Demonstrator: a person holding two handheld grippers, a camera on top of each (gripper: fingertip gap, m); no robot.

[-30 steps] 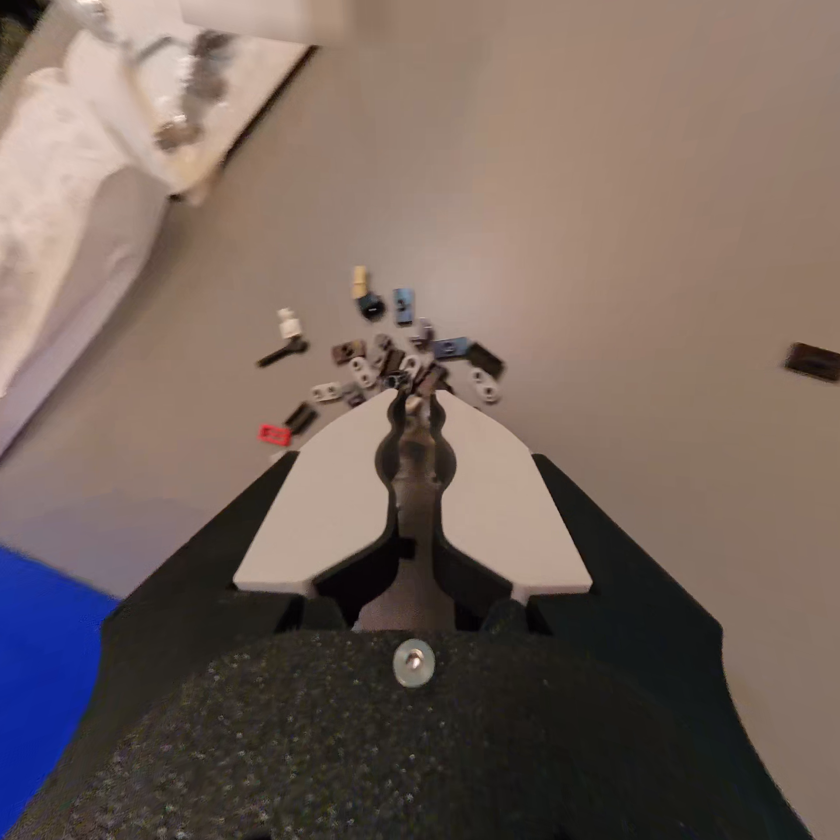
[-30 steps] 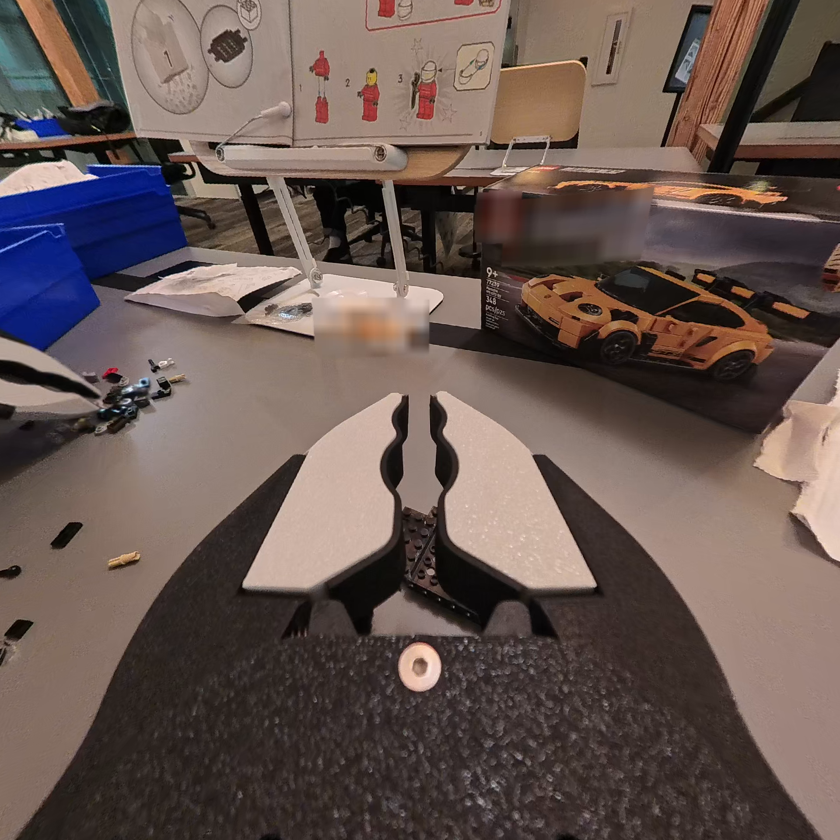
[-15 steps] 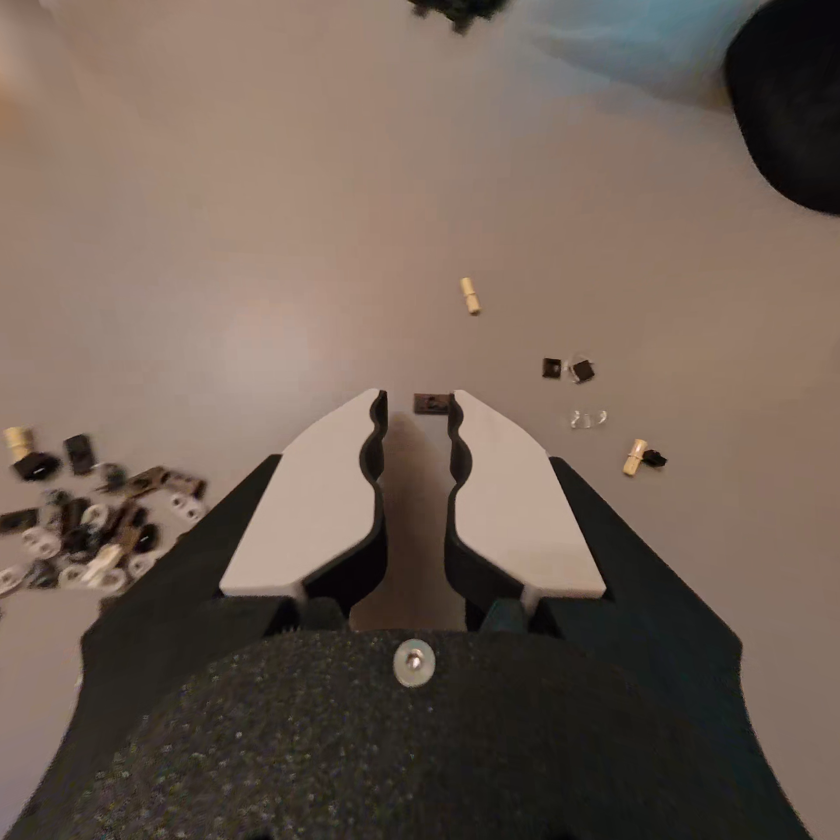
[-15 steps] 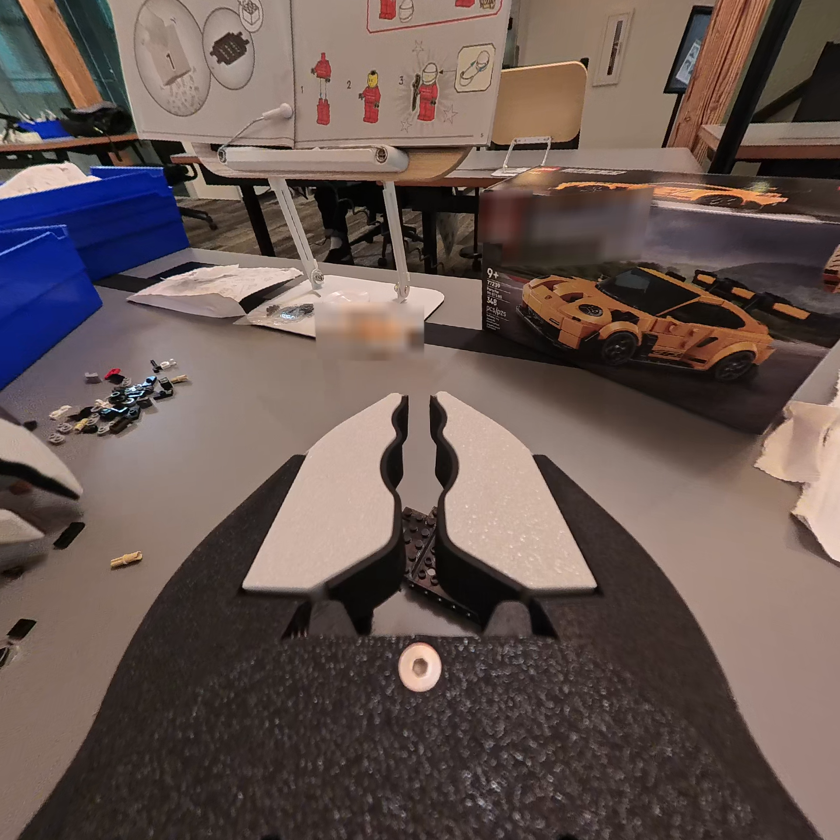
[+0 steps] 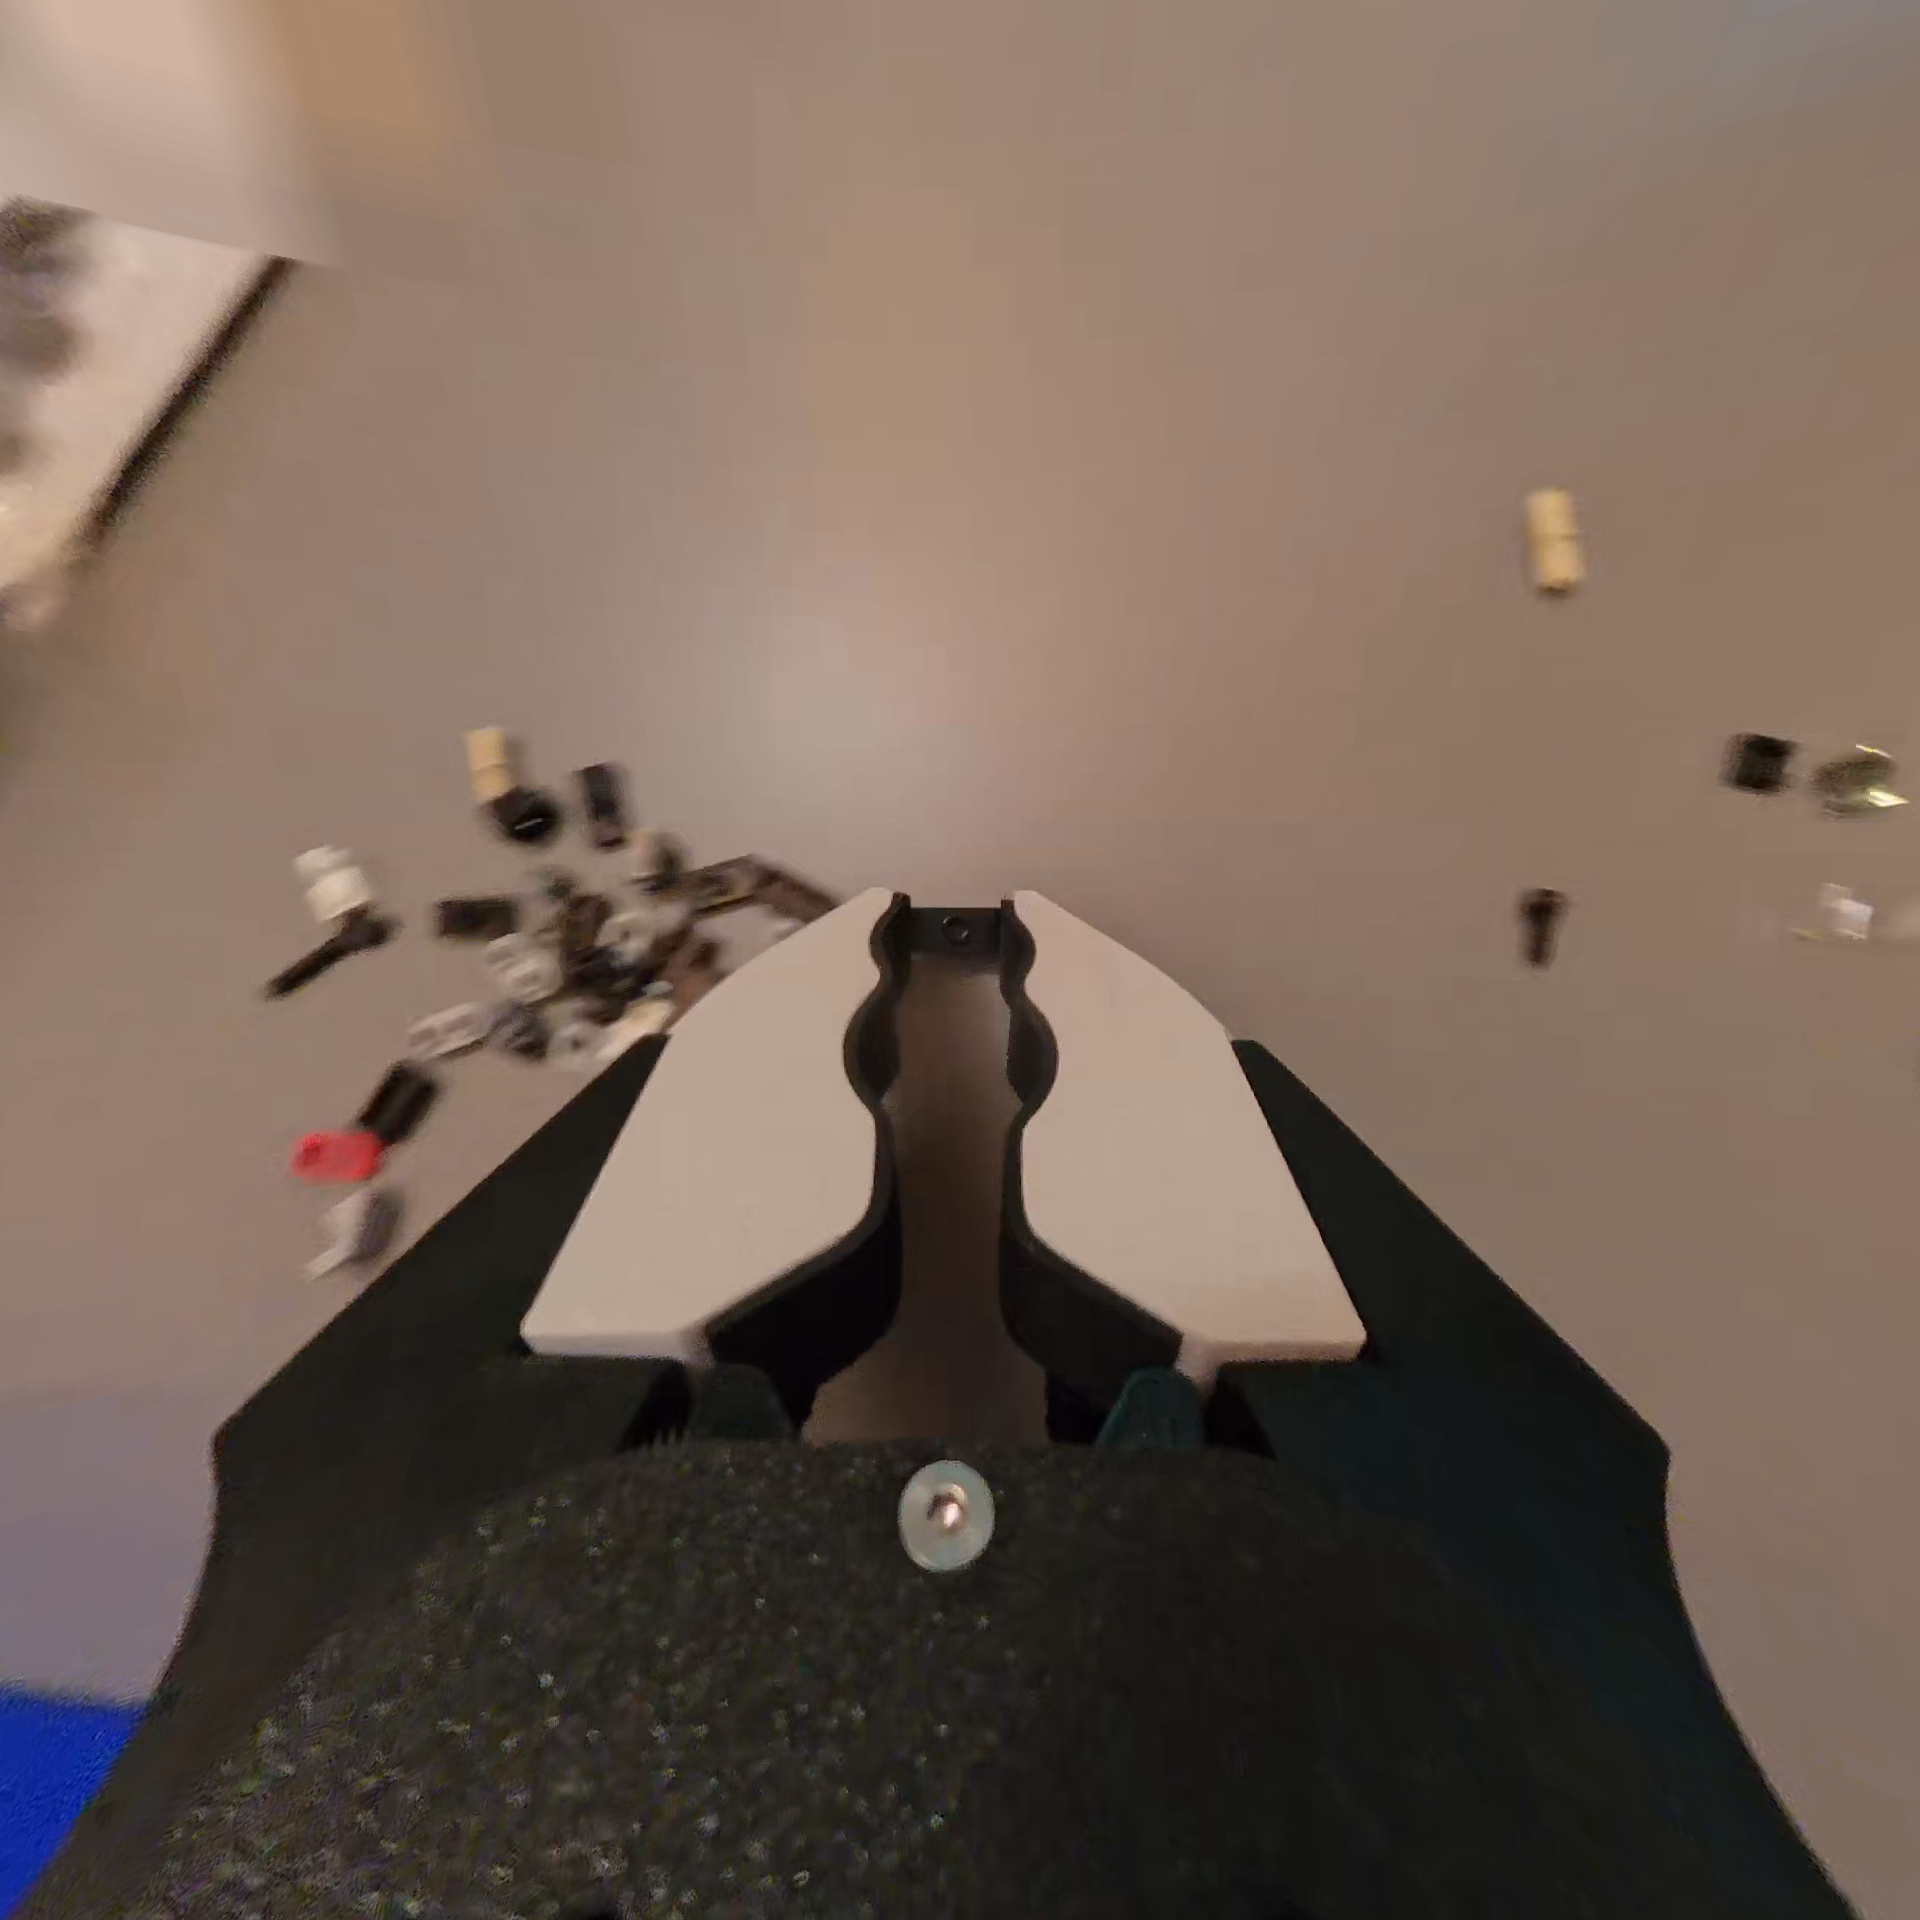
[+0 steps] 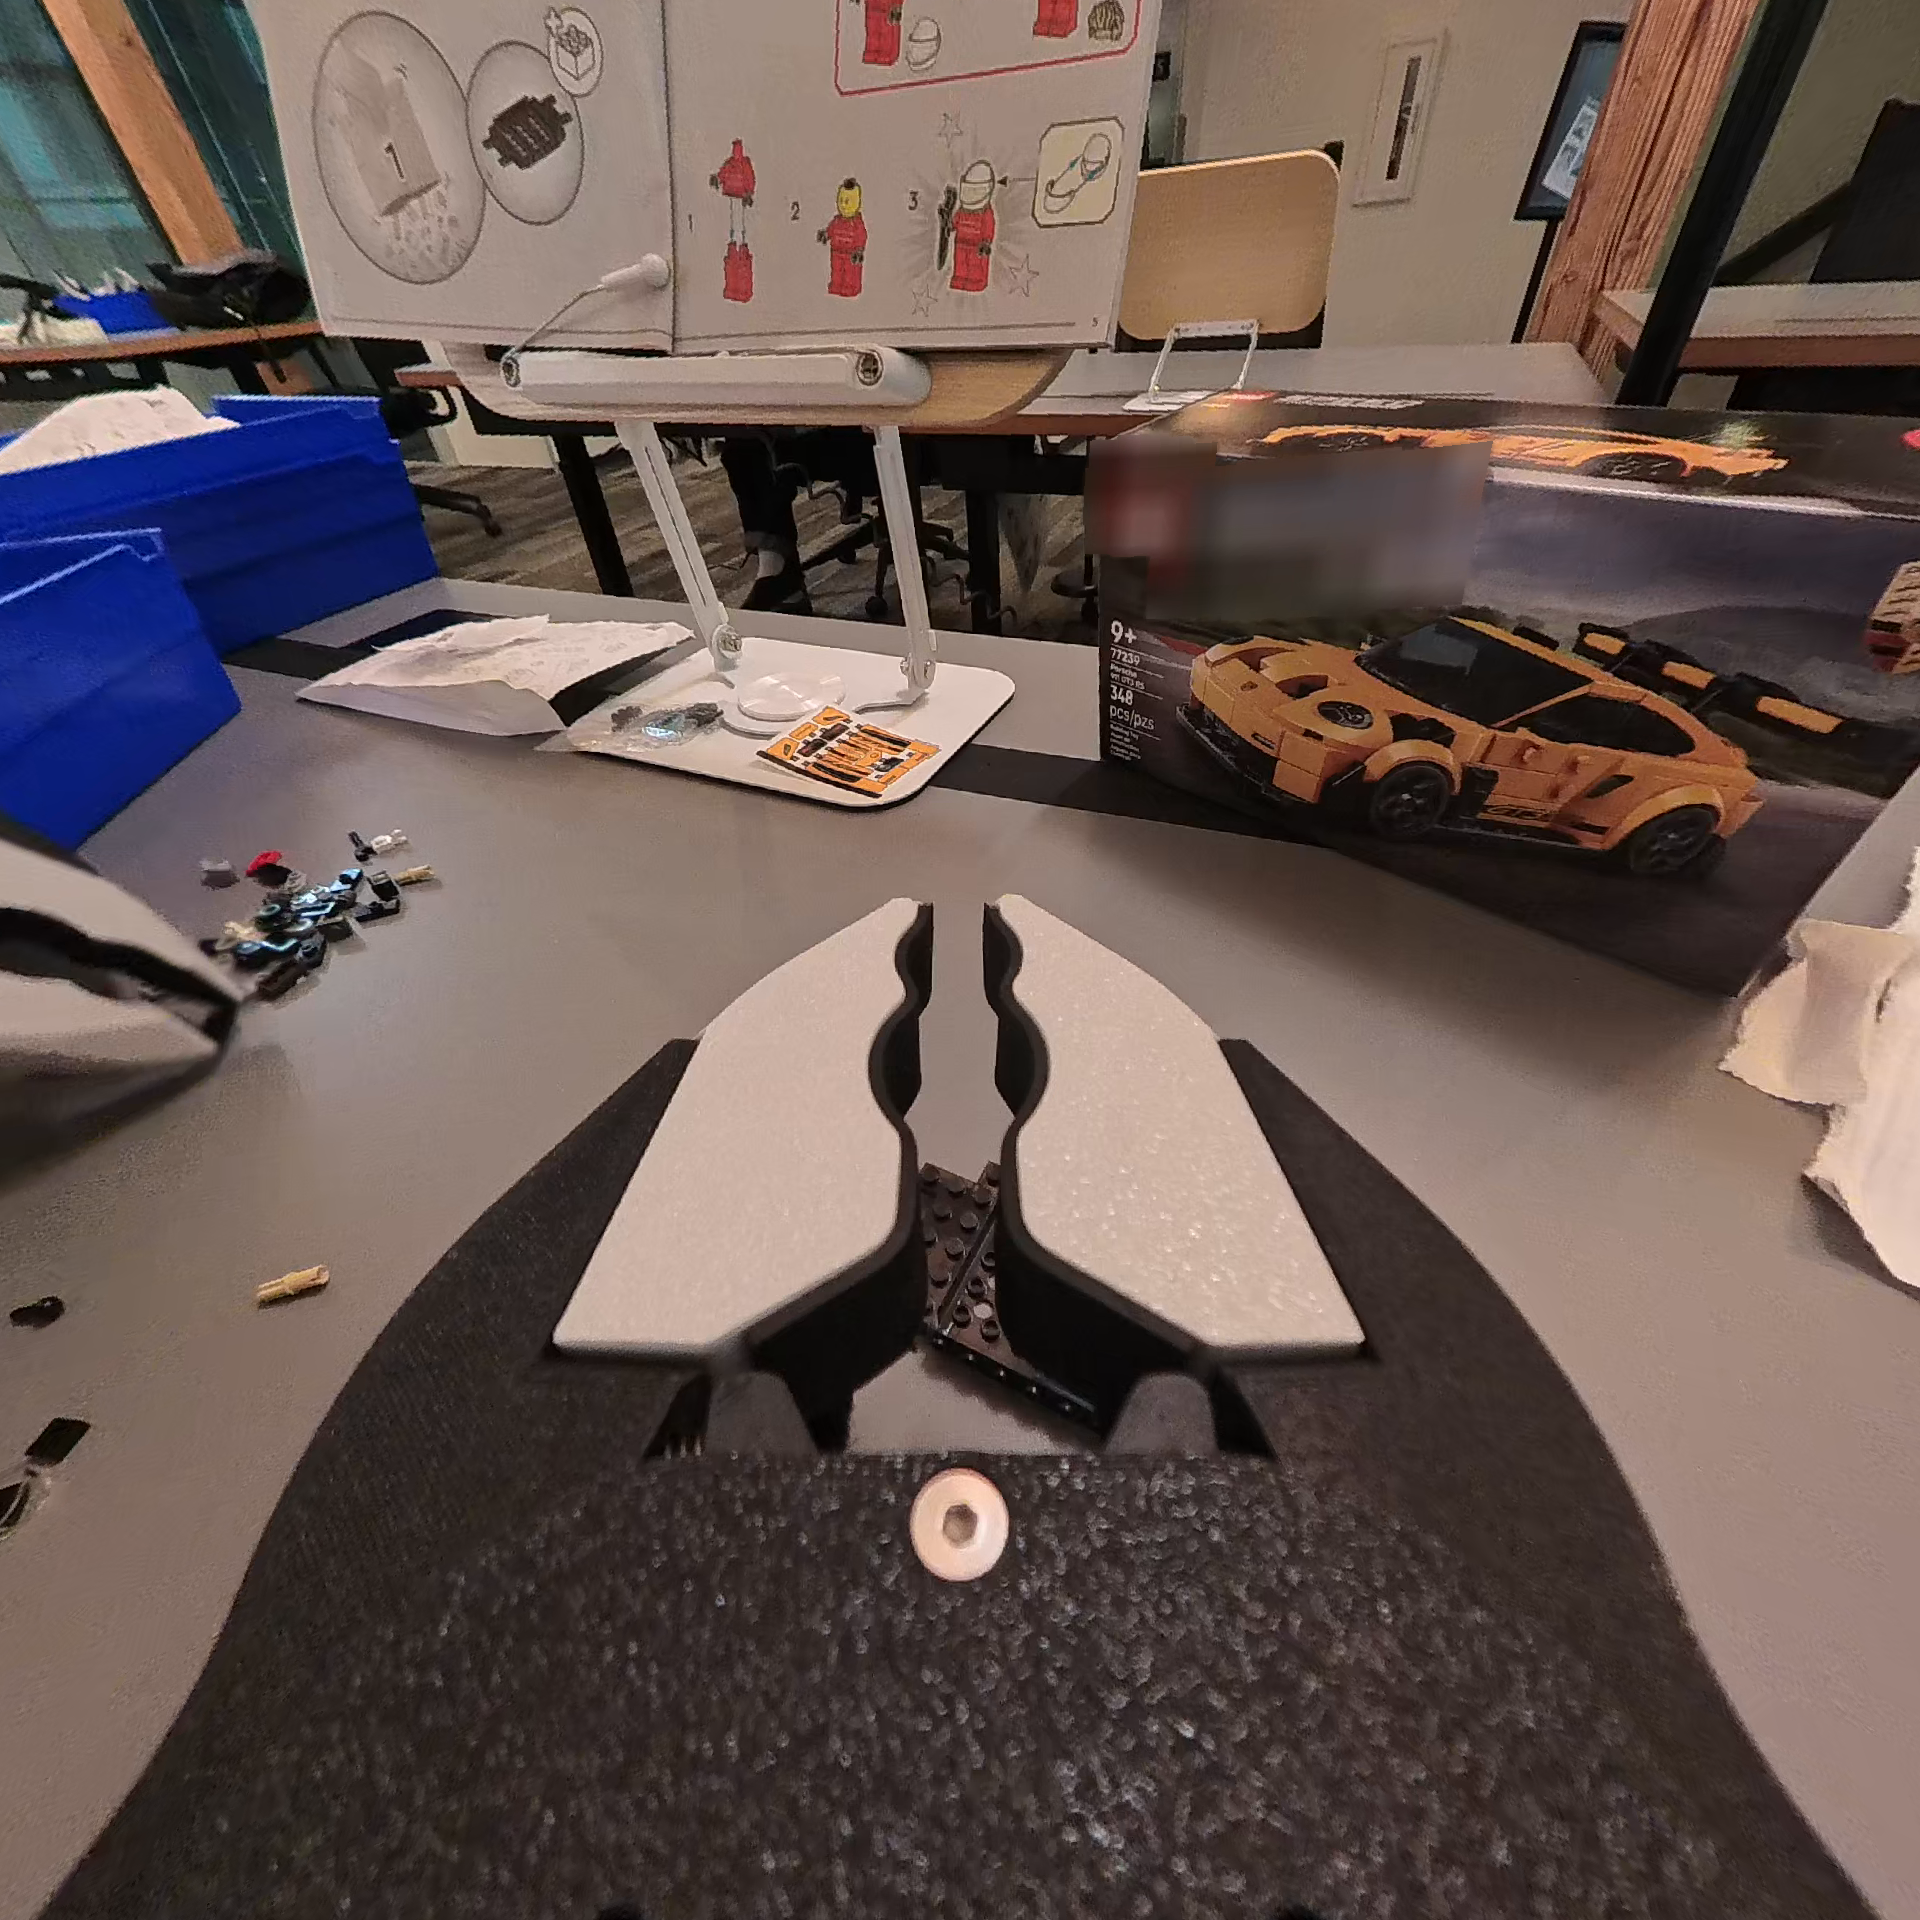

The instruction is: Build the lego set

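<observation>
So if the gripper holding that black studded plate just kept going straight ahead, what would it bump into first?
Probably the white base of the booklet stand, with its orange sticker sheet. The right gripper has bare grey table ahead until there, though depth is hard to judge.

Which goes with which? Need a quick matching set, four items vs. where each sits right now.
Items:
1. small black hole-plate
2. black studded plate
3. orange sticker sheet
4. tan connector pin

Places:
A. on the white stand base
B. loose on the grey table
C. between the left gripper tips
D. deep in the right gripper

Pairs: 1-C, 2-D, 3-A, 4-B
</observation>
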